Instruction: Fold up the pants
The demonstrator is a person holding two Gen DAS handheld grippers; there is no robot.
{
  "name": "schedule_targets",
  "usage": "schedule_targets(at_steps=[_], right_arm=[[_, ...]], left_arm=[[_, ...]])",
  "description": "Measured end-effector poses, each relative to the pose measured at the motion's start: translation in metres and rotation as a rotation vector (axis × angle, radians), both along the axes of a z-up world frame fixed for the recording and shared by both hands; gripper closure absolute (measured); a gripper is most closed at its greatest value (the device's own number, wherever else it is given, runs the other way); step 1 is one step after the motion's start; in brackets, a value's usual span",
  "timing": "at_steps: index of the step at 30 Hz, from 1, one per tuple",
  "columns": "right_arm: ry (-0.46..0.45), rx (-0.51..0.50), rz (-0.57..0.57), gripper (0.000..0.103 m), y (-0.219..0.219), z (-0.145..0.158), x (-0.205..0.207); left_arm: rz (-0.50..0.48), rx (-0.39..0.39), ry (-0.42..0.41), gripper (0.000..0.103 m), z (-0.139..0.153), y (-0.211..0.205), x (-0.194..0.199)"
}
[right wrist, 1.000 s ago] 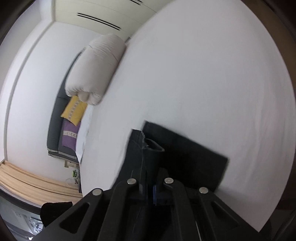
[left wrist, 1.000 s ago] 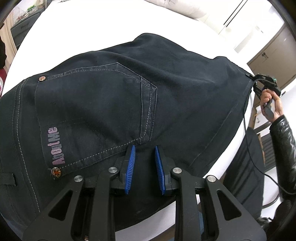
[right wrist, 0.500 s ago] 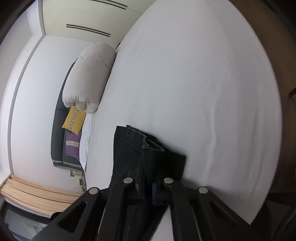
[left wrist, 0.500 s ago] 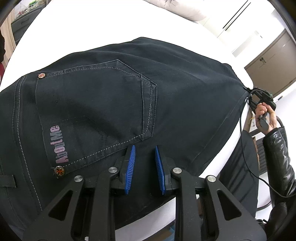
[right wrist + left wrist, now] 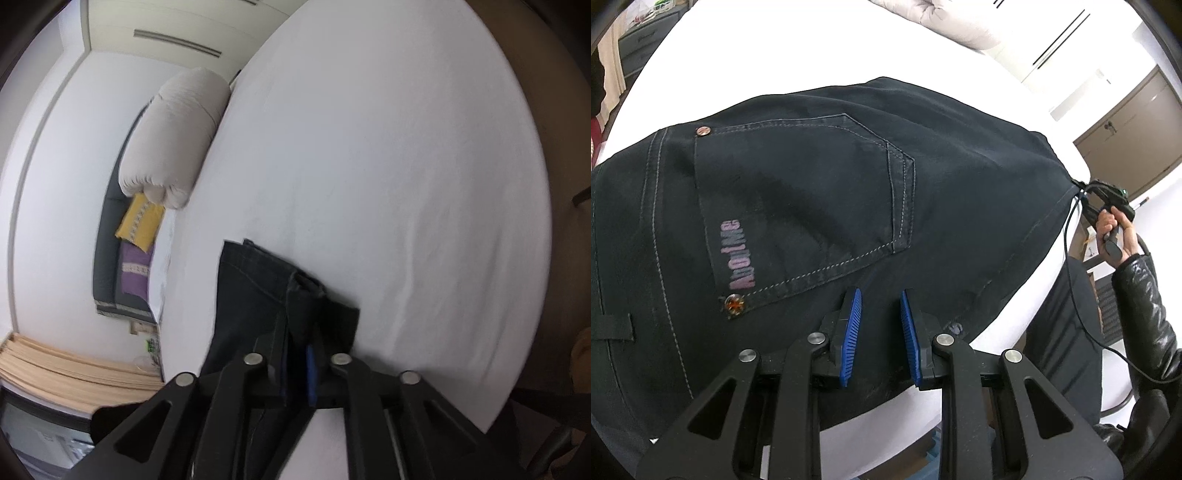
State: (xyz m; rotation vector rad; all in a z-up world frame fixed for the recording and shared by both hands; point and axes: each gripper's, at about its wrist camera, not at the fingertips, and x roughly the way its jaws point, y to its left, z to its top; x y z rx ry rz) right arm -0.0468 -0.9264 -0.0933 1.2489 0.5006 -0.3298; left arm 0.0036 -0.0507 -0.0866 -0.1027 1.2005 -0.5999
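- The right gripper (image 5: 295, 369) has swung over the last second while clamped on the leg end of the pants (image 5: 820, 206); in its own view the dark hem (image 5: 273, 291) has turned from a flat strip lying across the frame to a bunched, upright flap with the cuff edge showing; the mild blur suggests the hand is in motion.
- In the left wrist view the right hand (image 5: 1115, 232) and its tool sit lower and closer in than a second ago, and the far edge of the cloth runs taut toward them; this reads as the leg end being lifted and carried to start a lengthwise fold, though the fold is not yet laid.
- The left gripper (image 5: 879, 328) has stayed hovering over the seat of the pants, its blue pads (image 5: 851, 332) parted with nothing between them; whether they touch the cloth cannot be told.
- The pants lie spread on the white bed (image 5: 768, 48), back side up, the back pocket (image 5: 805, 206) and its pink lettering facing the camera.
- Their long axis runs from the waistband at the left of that view, past the pocket, to the legs at the right; the leg end points toward the right hand, near the bed edge.
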Motion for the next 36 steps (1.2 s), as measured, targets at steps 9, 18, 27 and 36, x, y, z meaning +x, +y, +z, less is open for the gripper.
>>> schedule_targets(at_steps=[9,18,27,36], right_arm=[[-0.056,0.004,-0.092,0.071,0.007,0.019,-0.051],[-0.074,0.145,0.017,0.071,0.031,0.013,-0.015],[-0.055,0.222,0.510,0.061,0.193,0.013,0.009],[0.021,0.244,0.685,0.060,0.280,0.003,0.036]], left_arm=[[0.009,-0.027,-0.008,0.081,-0.002,0.011,-0.005],[0.006,-0.027,-0.006,0.081,-0.001,0.013,-0.007],[0.008,-0.032,-0.011,0.081,-0.002,0.010,-0.008],[0.012,-0.078,-0.012,0.081,-0.005,0.023,-0.010]])
